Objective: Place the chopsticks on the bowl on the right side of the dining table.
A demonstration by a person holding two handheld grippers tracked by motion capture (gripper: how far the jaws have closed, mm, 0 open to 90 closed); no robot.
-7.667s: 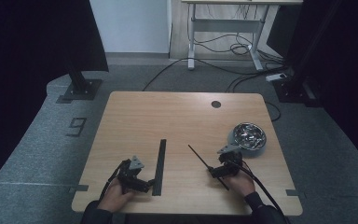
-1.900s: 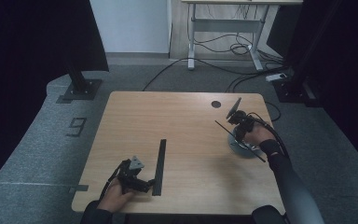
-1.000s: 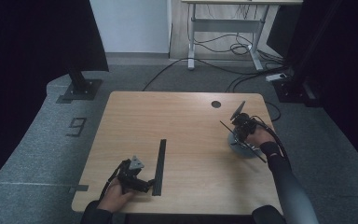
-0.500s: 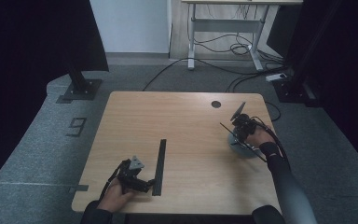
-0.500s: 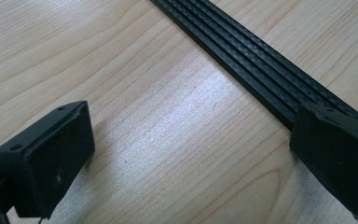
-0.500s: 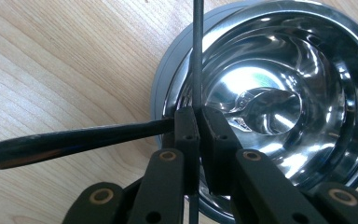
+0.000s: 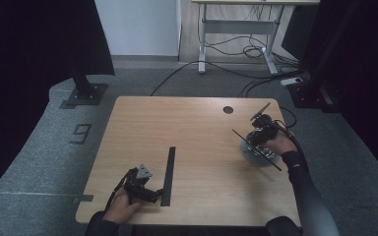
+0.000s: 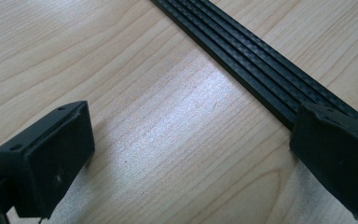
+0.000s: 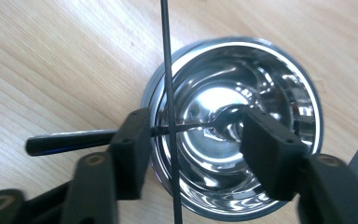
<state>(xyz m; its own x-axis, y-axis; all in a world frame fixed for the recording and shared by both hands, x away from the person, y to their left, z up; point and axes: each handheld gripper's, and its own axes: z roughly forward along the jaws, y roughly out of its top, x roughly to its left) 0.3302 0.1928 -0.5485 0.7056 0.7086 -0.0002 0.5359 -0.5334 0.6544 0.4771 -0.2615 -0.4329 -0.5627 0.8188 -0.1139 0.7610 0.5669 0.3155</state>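
Where jaws gape, spoon (image 9: 121,133) shows.

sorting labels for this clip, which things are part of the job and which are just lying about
Part of the job:
- bowl, under the right gripper
- spoon, resting in the bowl
- black strip, by the left gripper

Just lying about:
- cables on the floor
- far desk
- stand base

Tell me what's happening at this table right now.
A person works a gripper in each hand. The right gripper hangs over a shiny metal bowl, jaws apart, with a black-handled spoon lying across the bowl's rim and a thin black rod crossing above. The left gripper rests open on the wooden table beside a black grooved strip.
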